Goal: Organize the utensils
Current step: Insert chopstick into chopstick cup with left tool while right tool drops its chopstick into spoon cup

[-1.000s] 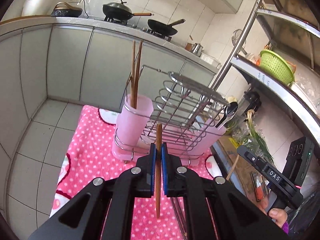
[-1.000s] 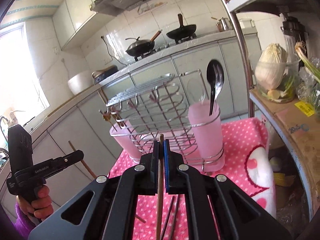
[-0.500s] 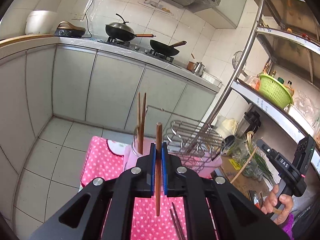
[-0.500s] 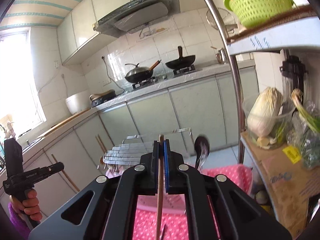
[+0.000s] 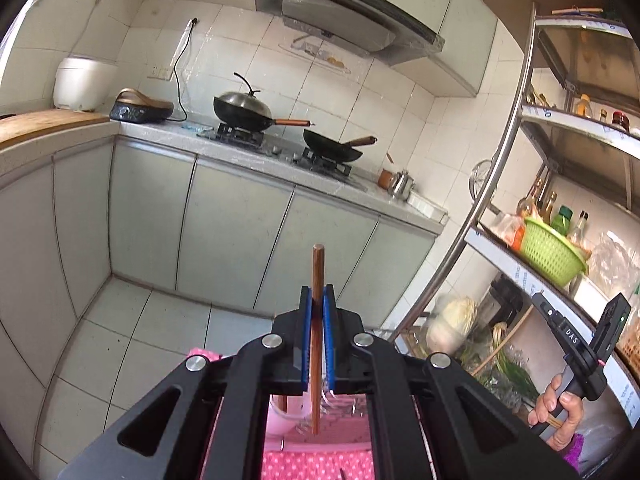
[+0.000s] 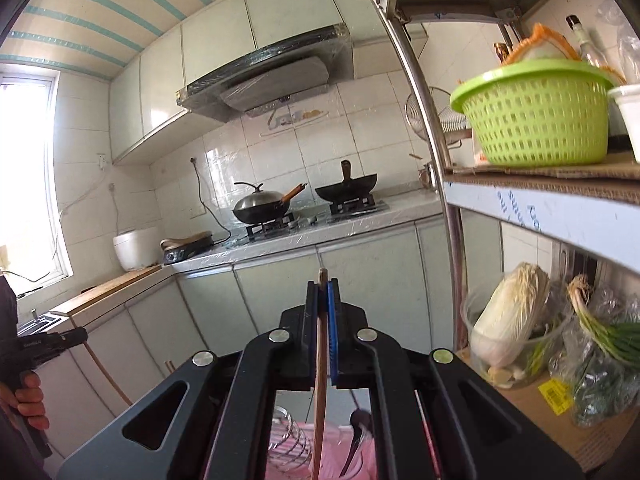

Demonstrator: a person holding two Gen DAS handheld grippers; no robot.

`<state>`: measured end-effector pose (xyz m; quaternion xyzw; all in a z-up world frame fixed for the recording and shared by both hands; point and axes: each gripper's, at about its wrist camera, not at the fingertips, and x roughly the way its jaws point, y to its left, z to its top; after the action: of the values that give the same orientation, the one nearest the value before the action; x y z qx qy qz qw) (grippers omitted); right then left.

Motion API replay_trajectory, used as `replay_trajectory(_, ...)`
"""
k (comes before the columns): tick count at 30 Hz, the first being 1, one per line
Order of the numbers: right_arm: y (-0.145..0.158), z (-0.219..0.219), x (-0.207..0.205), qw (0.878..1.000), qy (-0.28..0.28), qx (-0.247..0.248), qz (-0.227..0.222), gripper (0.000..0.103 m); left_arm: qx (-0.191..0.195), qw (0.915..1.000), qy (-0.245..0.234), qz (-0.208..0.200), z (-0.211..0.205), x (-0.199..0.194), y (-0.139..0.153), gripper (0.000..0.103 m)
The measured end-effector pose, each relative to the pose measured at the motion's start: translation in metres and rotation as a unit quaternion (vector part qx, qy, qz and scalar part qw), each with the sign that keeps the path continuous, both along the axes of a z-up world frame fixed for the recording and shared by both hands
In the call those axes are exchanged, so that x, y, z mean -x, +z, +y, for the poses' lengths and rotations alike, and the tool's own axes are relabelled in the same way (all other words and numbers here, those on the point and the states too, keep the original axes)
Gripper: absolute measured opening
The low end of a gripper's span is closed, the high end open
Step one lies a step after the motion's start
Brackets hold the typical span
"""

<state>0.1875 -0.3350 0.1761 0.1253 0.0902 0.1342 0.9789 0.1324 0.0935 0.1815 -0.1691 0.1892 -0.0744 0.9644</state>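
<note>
Mid-carry: my left tongs (image 5: pixel 316 300) and right tongs (image 6: pixel 323 296) each clamp an upright chopstick (image 5: pixel 318 280) high above the pink cup (image 5: pixel 286 416) on the near surface; next, lower both into it.

Black gripper (image 5: pixel 317 300) frames — blue pads, silver screws.

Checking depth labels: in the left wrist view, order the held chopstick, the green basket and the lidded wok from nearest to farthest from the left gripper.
1. Chopstick, clamped in the left gripper.
2. Green basket, on the right-hand shelf.
3. Lidded wok, on the far stove, upper left.
</note>
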Motion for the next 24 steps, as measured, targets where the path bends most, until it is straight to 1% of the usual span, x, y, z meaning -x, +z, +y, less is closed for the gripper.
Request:
replay_trajectory(3, 0.001, 0.001, -0.011, 1.0, -0.007, 0.012, 0.001, 0.005, -0.008, 0.9999, 0.008, -0.007, 0.0, -0.013, 0.005, 0.005)
replay_trajectory(6, -0.011, 0.0, -0.025, 1.0, -0.006, 0.012, 0.018, 0.005, -0.018, 0.9997, 0.017, 0.0, -0.002, -0.029, -0.002, 0.005)
replay_trajectory(14, -0.06, 0.0, -0.039, 0.998, -0.002, 0.01, 0.069, 0.005, -0.031, 0.9981, 0.021, 0.05, -0.007, -0.055, -0.05, 0.005)
replay_trajectory(24, -0.111, -0.003, -0.035, 0.993, 0.002, -0.01, 0.121, 0.005, -0.035, 0.9918, 0.01, 0.122, -0.016, -0.072, -0.114, 0.005)
